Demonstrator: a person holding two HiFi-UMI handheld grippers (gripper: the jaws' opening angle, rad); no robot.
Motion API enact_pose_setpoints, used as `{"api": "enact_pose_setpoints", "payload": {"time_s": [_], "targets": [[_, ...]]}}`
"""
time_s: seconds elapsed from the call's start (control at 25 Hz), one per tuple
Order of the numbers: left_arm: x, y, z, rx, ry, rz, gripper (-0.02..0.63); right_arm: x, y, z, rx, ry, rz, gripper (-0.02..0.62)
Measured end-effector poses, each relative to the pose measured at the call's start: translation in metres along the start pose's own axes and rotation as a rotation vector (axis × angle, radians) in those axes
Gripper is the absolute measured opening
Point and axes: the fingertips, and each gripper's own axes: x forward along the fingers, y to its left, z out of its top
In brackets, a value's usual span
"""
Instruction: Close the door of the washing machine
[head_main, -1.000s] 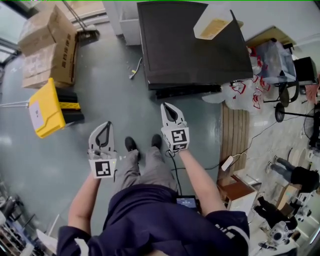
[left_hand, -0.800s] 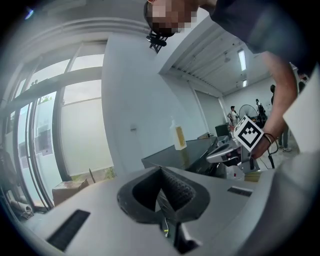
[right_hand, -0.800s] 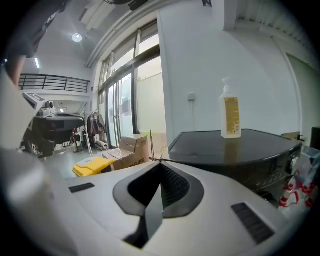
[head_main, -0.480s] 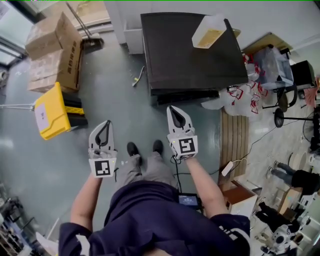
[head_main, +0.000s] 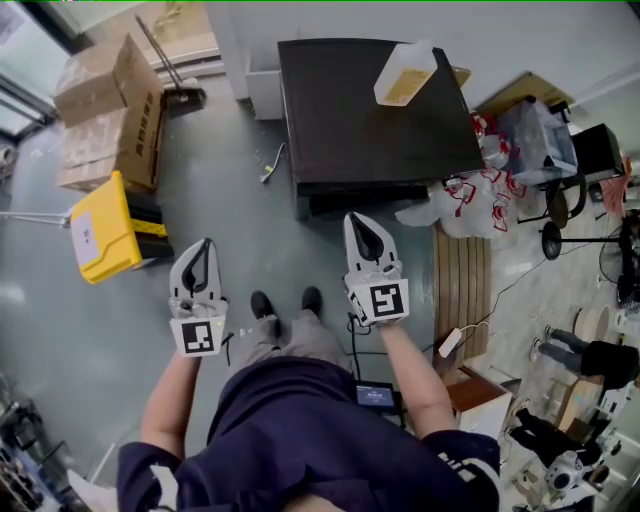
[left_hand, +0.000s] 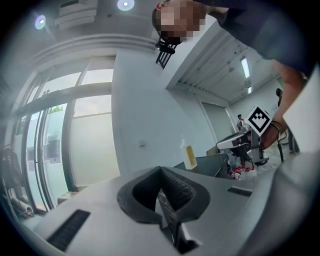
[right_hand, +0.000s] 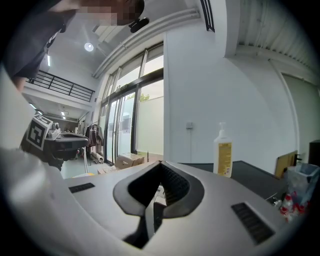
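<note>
Because the head view looks steeply down, the washing machine (head_main: 380, 110) shows only its dark top ahead of the person's feet; its door face is hidden. The right gripper (head_main: 357, 222) and the left gripper (head_main: 206, 246) point level toward it, jaws pressed together and empty, likely for pushing rather than grasping. A bottle (head_main: 405, 75) stands on top, clear of the door.

My white right gripper (head_main: 357, 222) with its marker cube now sits further right and lower in the head view than a second ago, and looks a little larger, while the white left gripper (head_main: 205, 246) edges slightly left. The black-topped washing machine (head_main: 370, 110) slides down the frame and shrinks. The pale plastic pump bottle (head_main: 405, 73) with a yellow label on it comes fully into view.
</note>
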Motion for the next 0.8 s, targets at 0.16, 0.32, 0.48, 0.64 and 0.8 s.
{"api": "enact_pose_setpoints", "payload": {"time_s": [0.16,0.32,0.48,0.64,0.8], "targets": [[-0.004,0.011,0.015,-0.017,-0.033,0.015,0.023,-0.004,-0.001,0.019,-0.006,-0.021,-0.007,0.020],[-0.012,0.019,0.031,-0.027,-0.061,0.046,0.023,-0.010,-0.003,0.038,-0.002,-0.044,-0.001,0.020],[-0.016,0.023,0.050,-0.034,-0.104,0.056,0.023,-0.017,-0.003,0.056,-0.008,-0.058,-0.012,0.020],[-0.023,0.025,0.064,-0.032,-0.119,0.063,0.023,-0.023,-0.009,0.074,-0.013,-0.067,-0.034,0.020],[-0.029,0.030,0.073,-0.028,-0.127,0.072,0.023,-0.026,-0.013,0.084,-0.003,-0.062,-0.051,0.020]]}}
